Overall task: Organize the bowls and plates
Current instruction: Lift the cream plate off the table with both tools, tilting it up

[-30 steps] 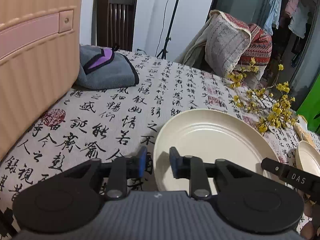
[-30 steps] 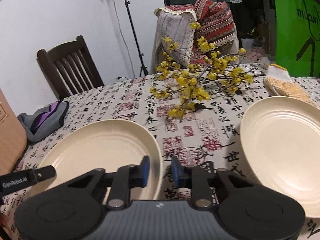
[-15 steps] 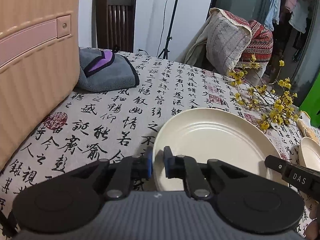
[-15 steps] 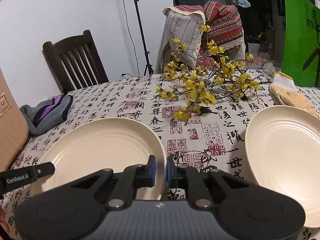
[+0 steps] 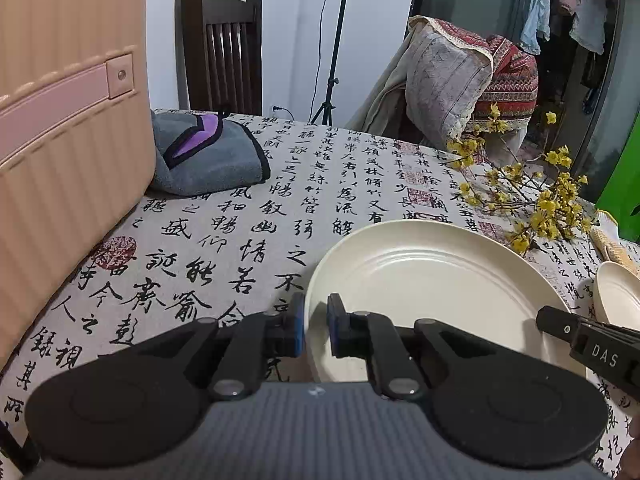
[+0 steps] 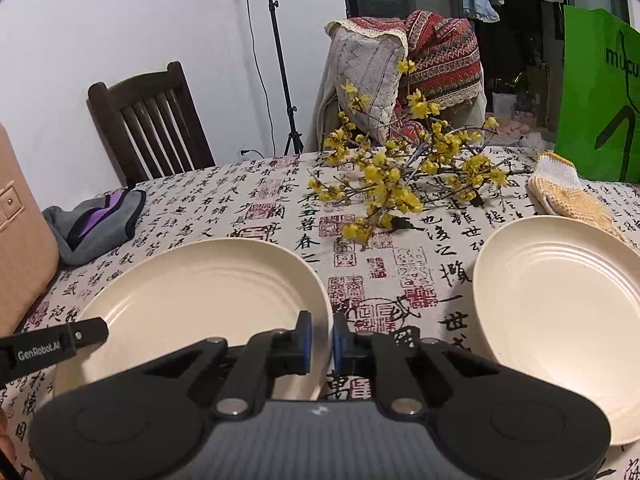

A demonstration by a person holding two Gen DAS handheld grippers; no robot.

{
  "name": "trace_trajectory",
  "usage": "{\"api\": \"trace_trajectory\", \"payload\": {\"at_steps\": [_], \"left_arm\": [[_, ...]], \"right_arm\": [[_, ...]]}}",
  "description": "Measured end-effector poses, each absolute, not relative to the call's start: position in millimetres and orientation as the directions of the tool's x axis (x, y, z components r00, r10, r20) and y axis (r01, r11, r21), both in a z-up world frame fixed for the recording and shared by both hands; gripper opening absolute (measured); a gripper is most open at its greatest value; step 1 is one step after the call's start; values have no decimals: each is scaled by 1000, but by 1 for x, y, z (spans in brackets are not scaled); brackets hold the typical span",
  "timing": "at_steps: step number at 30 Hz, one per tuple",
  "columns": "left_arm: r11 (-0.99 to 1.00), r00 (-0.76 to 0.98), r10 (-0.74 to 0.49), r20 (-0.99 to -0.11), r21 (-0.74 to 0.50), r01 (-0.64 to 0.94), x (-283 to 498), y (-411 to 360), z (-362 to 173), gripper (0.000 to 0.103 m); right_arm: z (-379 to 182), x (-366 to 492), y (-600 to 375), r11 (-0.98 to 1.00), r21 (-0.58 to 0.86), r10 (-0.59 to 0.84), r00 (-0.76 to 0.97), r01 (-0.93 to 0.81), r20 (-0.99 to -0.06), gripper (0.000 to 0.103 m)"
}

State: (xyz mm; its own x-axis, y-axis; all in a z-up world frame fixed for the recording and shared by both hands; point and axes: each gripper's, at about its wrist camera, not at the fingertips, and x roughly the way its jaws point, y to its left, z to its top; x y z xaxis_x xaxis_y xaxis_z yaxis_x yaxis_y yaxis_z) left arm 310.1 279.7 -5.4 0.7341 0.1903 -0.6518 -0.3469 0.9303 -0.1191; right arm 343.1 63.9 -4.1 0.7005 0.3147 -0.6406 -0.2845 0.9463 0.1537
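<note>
Left wrist view: left tongs (image 5: 316, 326) pinch the near plate's (image 5: 432, 292) left rim, right tongs (image 6: 320, 344) its right.

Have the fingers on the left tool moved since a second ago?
Yes. The left gripper has closed its fingers onto the near plate's left rim, which stays put on the tablecloth.

Ahead of my jaws I see a tablecloth (image 5: 248, 220) printed with black calligraphy. Far ahead and left of them lies a folded grey and purple cloth (image 5: 208, 156), touching a tan ribbed suitcase (image 5: 68, 132). Ahead to the right sprawl yellow-flowered branches (image 6: 400, 184), with a knitted glove (image 6: 568, 192) beyond, near a green bag (image 6: 600, 108). A dark wooden chair (image 5: 224, 48) stands behind the table.
</note>
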Motion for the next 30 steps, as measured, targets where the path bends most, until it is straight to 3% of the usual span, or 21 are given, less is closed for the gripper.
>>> {"api": "trace_trajectory", "payload": {"at_steps": [30], "left_arm": [[955, 803, 164, -573, -113, -275, 281, 230, 30, 11]], "right_arm": [[27, 322, 10, 943, 193, 333, 743, -272, -580, 9]]}}
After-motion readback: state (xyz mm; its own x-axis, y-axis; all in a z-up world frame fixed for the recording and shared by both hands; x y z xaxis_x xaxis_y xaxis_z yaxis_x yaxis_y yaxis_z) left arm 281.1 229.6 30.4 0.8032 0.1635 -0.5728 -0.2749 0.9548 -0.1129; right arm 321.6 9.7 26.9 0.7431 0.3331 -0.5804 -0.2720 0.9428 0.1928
